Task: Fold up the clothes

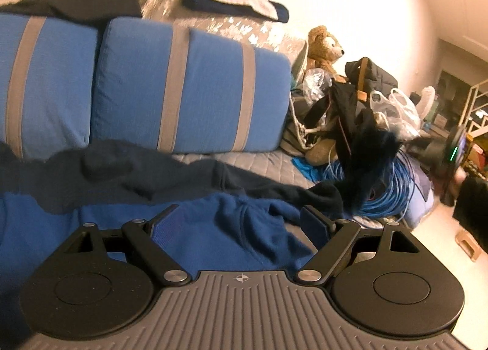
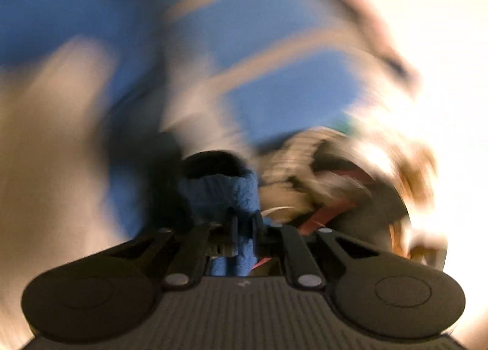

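Blue garment (image 1: 231,228) crumpled on sofa, dark garment (image 1: 170,179) alongside.

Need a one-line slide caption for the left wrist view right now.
Left tool open above the blue garment on the sofa, blue cushions behind.

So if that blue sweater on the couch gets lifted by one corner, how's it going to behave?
Probably floppy: the blue sweater lies rumpled in soft folds, so most would hang and trail. It looks thick, so likely somewhat heavy for a single pinch. The right gripper is shut on a blue knit fold whose texture should resist slipping.
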`<state>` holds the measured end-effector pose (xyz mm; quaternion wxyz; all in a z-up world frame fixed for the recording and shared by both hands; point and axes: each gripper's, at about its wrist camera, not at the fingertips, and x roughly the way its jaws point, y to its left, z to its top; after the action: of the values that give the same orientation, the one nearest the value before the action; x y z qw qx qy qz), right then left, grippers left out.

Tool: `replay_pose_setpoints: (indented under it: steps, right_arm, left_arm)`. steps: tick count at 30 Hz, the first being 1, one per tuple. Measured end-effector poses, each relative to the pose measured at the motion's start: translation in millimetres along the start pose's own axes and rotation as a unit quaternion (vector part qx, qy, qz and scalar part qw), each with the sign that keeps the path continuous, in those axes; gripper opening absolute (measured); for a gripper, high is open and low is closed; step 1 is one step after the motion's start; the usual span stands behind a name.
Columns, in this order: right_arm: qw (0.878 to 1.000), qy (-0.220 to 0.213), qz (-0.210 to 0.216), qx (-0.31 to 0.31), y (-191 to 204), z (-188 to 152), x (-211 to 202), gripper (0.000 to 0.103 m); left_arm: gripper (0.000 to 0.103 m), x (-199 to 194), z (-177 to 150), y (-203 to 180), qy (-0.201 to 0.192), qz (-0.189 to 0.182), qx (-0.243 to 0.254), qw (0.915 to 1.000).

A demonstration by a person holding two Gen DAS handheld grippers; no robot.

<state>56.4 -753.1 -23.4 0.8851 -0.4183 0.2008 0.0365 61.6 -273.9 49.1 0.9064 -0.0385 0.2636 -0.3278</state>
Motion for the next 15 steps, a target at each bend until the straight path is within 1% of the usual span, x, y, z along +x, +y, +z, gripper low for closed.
replay_pose_setpoints:
  steps: [1,2,3,4,5,7,9,10,11,12,13,15]
  right_arm:
    - [0.991,-0.026,-0.029,0.125,-43.9,4.2,-11.2,0.008]
    - [0.972,-0.048,-0.051,0.226,-79.5,-1.1,-23.1,0.008]
    - [0.943,-0.066,-0.075,0.319,-111.2,-14.0,-34.0,0.008]
    - [0.908,-0.070,-0.095,0.403,-136.5,-33.2,-40.5,0.008]
    - [0.875,-0.062,-0.107,0.468,-151.4,-54.4,-41.0,0.008]
    - [0.831,-0.021,-0.133,0.540,-157.6,-92.1,-32.1,0.008]
    - [0.799,0.032,-0.152,0.581,-145.7,-123.5,-23.0,0.008]
    - [0.781,0.057,-0.161,0.601,-139.5,-139.0,-18.9,0.008]
    - [0.761,0.071,-0.162,0.624,-131.9,-152.8,-18.9,0.008]
    - [0.746,0.084,-0.162,0.641,-123.5,-164.2,-18.3,0.008]
    - [0.738,0.092,-0.160,0.649,-116.2,-171.5,-18.8,0.008]
    - [0.729,0.097,-0.155,0.660,-104.8,-181.9,-20.2,0.008]
  left_arm:
    - [0.085,-3.5,4.9,-2.1,-0.006,0.000,0.004,1.0000]
    - [0.085,-6.8,8.8,-4.0,-0.014,-0.002,0.007,0.9999]
    - [0.085,-10.2,12.7,-6.0,-0.022,-0.004,0.010,0.9997]
    - [0.085,-13.5,16.5,-7.9,-0.030,-0.006,0.014,0.9994]
    - [0.085,-15.2,18.6,-9.6,-0.036,-0.006,0.016,0.9992]
    - [0.085,-17.3,19.8,-11.9,-0.043,-0.003,0.019,0.9989]
    - [0.085,-17.3,17.4,-13.2,-0.044,0.000,0.016,0.9989]
    - [0.085,-16.7,15.6,-13.0,-0.042,0.001,0.014,0.9990]
    - [0.085,-16.0,14.1,-12.7,-0.038,0.002,0.013,0.9992]
    - [0.085,-15.3,13.0,-12.3,-0.034,0.004,0.015,0.9993]
    - [0.085,-14.6,11.8,-12.0,-0.030,0.006,0.016,0.9994]
    - [0.085,-14.9,9.9,-11.0,-0.027,0.011,0.017,0.9994]
